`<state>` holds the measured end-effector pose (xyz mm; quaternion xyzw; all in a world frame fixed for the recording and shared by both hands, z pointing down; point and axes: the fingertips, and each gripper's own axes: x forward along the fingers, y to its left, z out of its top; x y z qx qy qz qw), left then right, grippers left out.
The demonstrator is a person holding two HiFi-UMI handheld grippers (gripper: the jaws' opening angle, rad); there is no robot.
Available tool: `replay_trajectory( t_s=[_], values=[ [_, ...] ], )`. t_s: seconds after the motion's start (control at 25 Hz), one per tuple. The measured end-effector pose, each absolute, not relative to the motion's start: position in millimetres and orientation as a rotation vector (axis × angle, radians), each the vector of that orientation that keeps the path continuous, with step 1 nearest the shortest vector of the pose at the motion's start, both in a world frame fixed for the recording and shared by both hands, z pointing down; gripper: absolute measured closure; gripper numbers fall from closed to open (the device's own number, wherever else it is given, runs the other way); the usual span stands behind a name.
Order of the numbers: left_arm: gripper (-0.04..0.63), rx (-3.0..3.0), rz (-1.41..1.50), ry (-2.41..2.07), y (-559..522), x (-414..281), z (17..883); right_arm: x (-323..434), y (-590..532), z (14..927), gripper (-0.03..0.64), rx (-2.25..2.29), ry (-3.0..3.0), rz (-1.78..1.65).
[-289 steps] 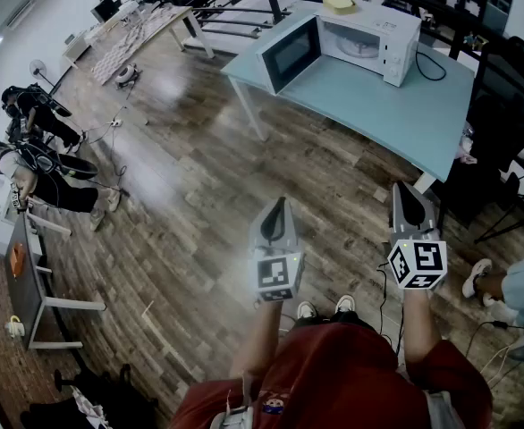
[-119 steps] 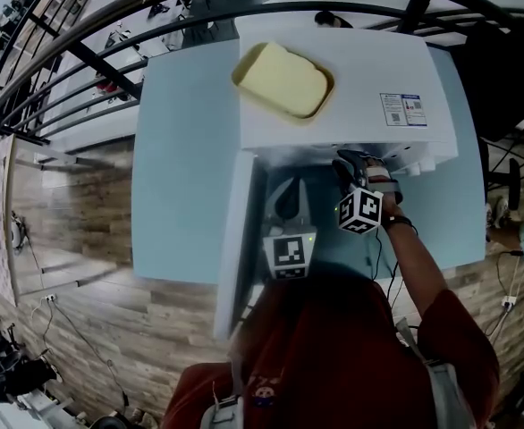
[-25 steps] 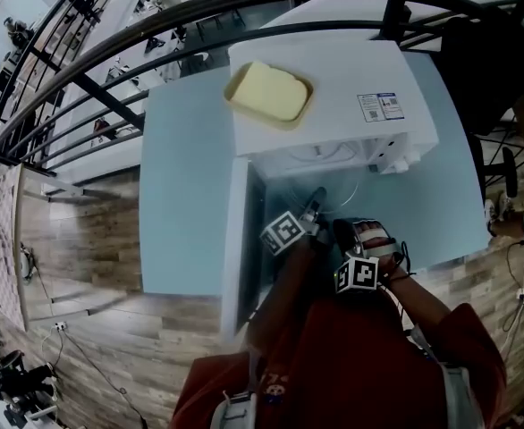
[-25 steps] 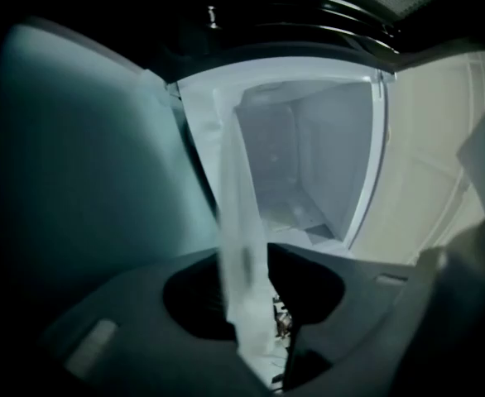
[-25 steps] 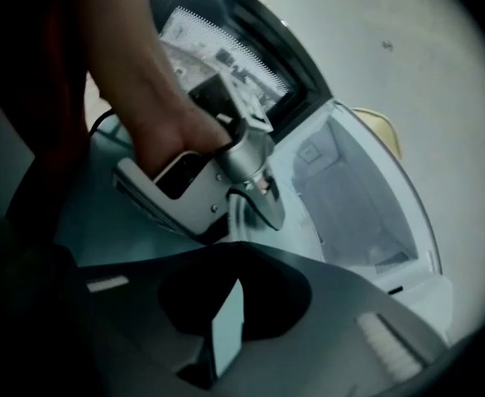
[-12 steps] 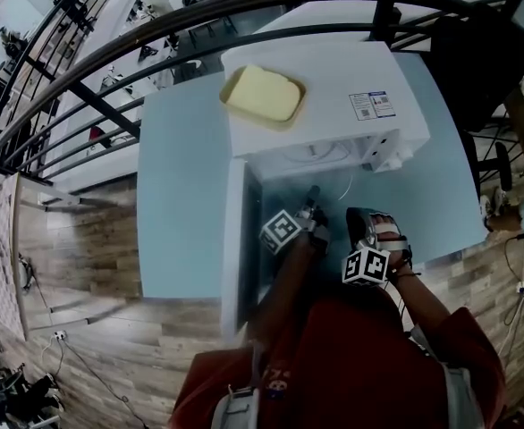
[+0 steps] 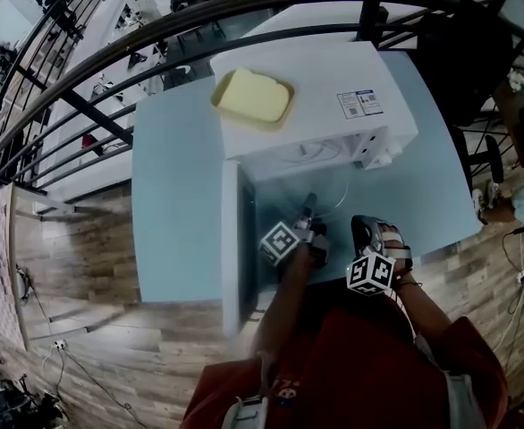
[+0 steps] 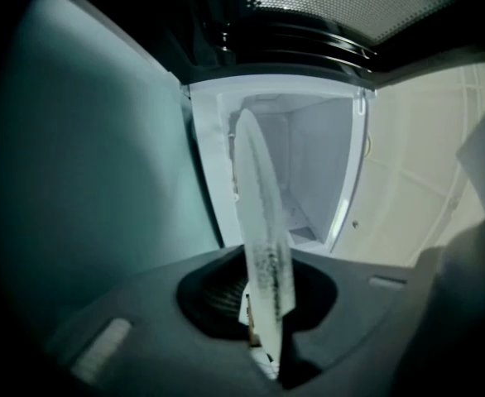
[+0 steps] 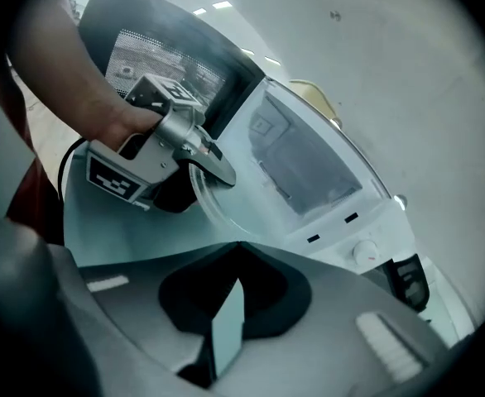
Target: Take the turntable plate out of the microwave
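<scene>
Right gripper view: left gripper [image 9: 220,170], jaws just closed on the rim of the turntable plate [image 9: 242,217], holds it outside the microwave [image 9: 333,222]; right gripper [image 9: 226,329] clenched, empty; set-down likely remains

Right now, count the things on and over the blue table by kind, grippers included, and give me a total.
Table: 1
Microwave: 1
Turntable plate: 1
Yellow block on the microwave's top: 1
Grippers: 2, the left gripper, whose jaws have just been closing on the plate, and the right gripper, shut and empty
Total: 6
</scene>
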<state>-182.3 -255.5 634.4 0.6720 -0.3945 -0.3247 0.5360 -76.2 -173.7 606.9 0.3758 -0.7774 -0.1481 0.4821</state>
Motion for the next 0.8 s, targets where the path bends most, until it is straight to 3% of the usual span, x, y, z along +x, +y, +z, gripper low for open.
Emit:
replay_trajectory(
  t_s=[0.8],
  values=[
    [0.56, 1.49, -0.946, -1.009, -192.3, -129.2, 579.9, 17.1, -202.0, 565.8, 0.619, 1.122, -2.202, -0.059]
  ],
)
